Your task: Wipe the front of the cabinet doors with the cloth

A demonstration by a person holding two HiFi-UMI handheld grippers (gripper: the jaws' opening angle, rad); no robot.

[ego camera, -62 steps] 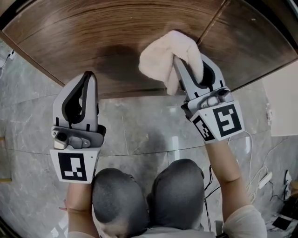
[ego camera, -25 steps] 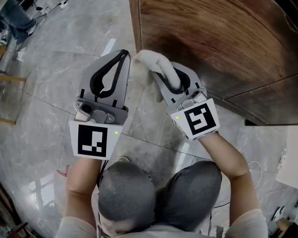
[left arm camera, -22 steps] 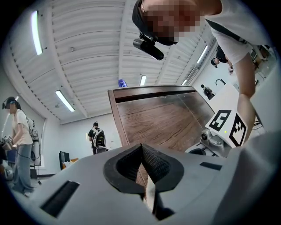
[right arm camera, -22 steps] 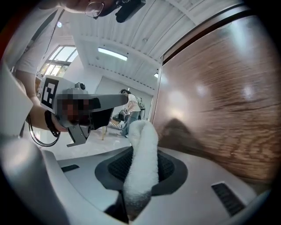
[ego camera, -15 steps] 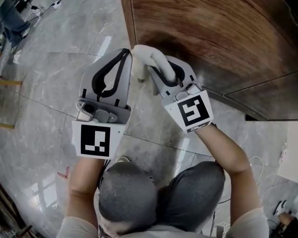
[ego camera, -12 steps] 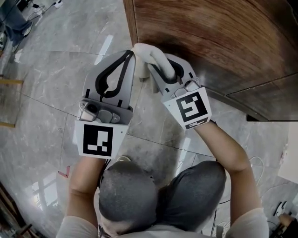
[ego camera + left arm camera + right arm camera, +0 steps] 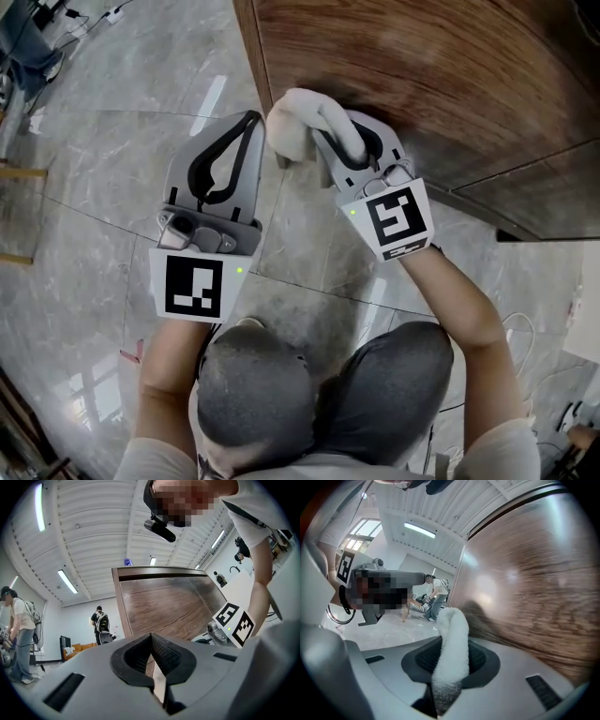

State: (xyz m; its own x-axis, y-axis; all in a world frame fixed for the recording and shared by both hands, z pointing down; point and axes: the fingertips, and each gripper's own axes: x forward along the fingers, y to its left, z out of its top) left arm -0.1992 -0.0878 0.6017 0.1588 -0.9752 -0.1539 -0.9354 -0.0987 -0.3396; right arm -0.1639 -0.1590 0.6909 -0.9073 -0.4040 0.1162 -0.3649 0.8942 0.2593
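The white cloth (image 7: 296, 120) is bunched against the dark wood cabinet door (image 7: 422, 66), close to its left edge. My right gripper (image 7: 323, 131) is shut on the cloth, which sticks out between its jaws as a fluffy roll (image 7: 454, 625) beside the door (image 7: 534, 583). My left gripper (image 7: 251, 120) hangs just left of the cloth, over the floor, with its jaws shut and nothing in them. In the left gripper view the jaws (image 7: 151, 639) meet at the tips, with the door (image 7: 164, 606) ahead.
Grey marble floor (image 7: 112, 112) lies left of and below the cabinet. The person's knees (image 7: 309, 394) are under the grippers. Cables (image 7: 525, 328) lie at the lower right. Other people (image 7: 99, 620) stand far off in the room.
Both grippers have shifted along the door to its left edge. In the last half second the right gripper has carried the cloth slightly right and up; the left stays alongside.
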